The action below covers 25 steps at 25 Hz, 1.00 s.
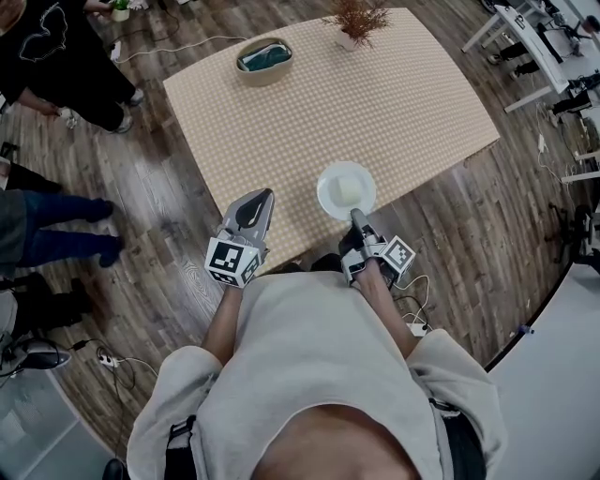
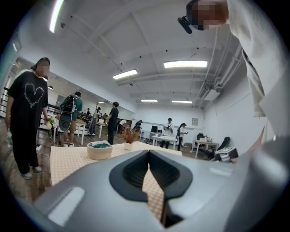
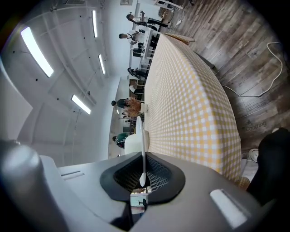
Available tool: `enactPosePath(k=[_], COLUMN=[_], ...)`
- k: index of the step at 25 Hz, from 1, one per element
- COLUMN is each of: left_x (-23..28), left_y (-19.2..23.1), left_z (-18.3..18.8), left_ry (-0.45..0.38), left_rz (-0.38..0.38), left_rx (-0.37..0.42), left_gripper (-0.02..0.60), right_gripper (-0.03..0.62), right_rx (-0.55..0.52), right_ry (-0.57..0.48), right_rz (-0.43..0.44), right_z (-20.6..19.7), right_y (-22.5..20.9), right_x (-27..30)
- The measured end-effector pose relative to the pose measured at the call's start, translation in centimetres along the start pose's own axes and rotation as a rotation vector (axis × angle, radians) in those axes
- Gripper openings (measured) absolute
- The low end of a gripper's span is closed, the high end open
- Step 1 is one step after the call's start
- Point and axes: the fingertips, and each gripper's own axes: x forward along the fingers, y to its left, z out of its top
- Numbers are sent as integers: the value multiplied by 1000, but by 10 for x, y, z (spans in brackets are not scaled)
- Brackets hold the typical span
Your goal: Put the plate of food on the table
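A white plate [image 1: 346,190] with a pale block of food [image 1: 349,189] on it hangs over the near edge of the checkered table [image 1: 394,103]. My right gripper [image 1: 357,217] is shut on the plate's near rim. In the right gripper view the plate's rim [image 3: 143,136] runs edge-on between the pads of the right gripper [image 3: 143,158], with the food [image 3: 132,143] beside it. Whether the plate touches the cloth I cannot tell. My left gripper [image 1: 263,197] is shut on nothing, left of the plate by the table's near corner; in its own view the left gripper [image 2: 148,156] points across the table.
A round basket [image 1: 263,58] with a teal cloth and a potted dried plant [image 1: 356,21] stand at the table's far side. People stand on the wood floor at the left [image 1: 56,56]. White desks [image 1: 534,37] fill the far right. Cables lie on the floor.
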Motion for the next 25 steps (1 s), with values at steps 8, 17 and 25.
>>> enactPosePath(k=[8, 17, 25], left_x=[2, 28, 43], left_y=[-14, -40, -53], left_z=[-7, -3, -2], left_ry=[14, 10, 10], left_rz=[17, 73, 86], left_rx=[-3, 5, 8], left_gripper=[10, 11, 9], right_gripper=[12, 11, 12], right_rx=[11, 0, 15], right_ry=[8, 61, 83], right_rz=[1, 21, 13], right_z=[10, 45, 63], right_y=[-5, -1, -6], right_x=[-3, -2, -2])
